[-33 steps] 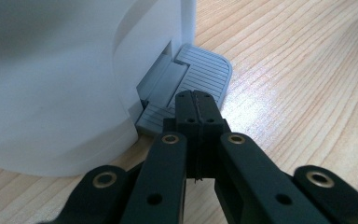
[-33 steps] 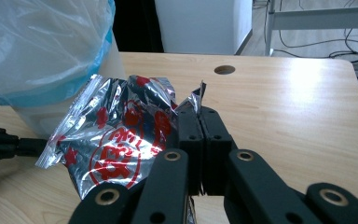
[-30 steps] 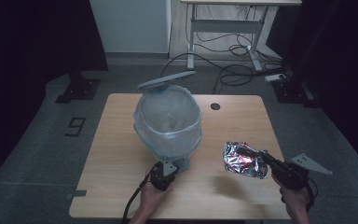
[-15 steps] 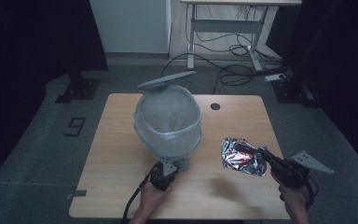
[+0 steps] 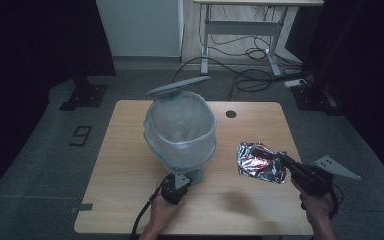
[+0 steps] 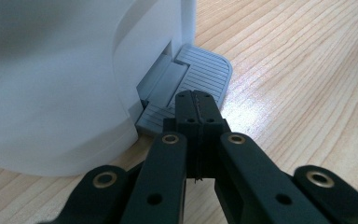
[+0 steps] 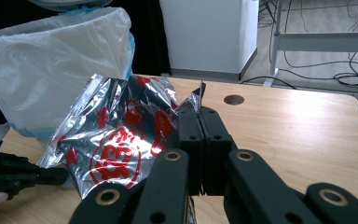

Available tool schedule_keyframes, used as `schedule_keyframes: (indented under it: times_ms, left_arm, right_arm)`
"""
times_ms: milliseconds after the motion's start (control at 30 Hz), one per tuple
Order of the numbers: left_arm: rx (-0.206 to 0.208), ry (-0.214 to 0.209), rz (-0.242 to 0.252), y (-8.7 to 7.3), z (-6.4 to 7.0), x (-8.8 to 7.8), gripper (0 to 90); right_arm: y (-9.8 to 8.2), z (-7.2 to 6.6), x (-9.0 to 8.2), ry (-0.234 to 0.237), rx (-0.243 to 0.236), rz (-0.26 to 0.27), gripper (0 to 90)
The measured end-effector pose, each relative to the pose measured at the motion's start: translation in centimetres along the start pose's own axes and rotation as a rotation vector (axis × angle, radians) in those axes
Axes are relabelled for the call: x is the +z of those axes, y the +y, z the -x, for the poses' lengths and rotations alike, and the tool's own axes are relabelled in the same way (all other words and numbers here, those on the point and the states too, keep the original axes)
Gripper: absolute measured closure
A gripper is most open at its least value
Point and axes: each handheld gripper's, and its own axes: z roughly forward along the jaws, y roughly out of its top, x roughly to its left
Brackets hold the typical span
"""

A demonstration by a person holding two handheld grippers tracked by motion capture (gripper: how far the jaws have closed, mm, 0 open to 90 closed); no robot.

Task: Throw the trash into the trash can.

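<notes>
The right gripper [image 5: 281, 157] has its 2 fingers clamped on an edge of the crumpled silver foil wrapper with red print [image 5: 258, 162], held just above the light wooden desk [image 5: 125, 165] to the right of the white pedal bin lined with a pale blue plastic bag [image 5: 180, 131], whose grey lid [image 5: 177, 86] stands open. The left gripper [image 6: 196, 100] has its fingers pressed together with nothing between them, their tips resting on the bin's ribbed grey foot pedal [image 6: 205, 72] at the near side of the base.

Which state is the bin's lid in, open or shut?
Open: the lid stands raised behind the bin, while the shut left gripper presses the pedal.
</notes>
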Motion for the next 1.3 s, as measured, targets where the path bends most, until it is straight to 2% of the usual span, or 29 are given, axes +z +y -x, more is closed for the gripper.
schedule_keyframes:
  times_ms: [767,1300]
  left_arm:
    - [0.0,0.003,0.0,0.0,0.0,0.0,90.0]
    - [-0.001,0.001,0.0,0.0,0.0,0.0,90.0]
  right_arm:
    - [3.3,-0.6,-0.1,0.011,-0.021,0.029,88.3]
    - [4.8,-0.9,0.2,0.011,-0.027,0.05,88.3]
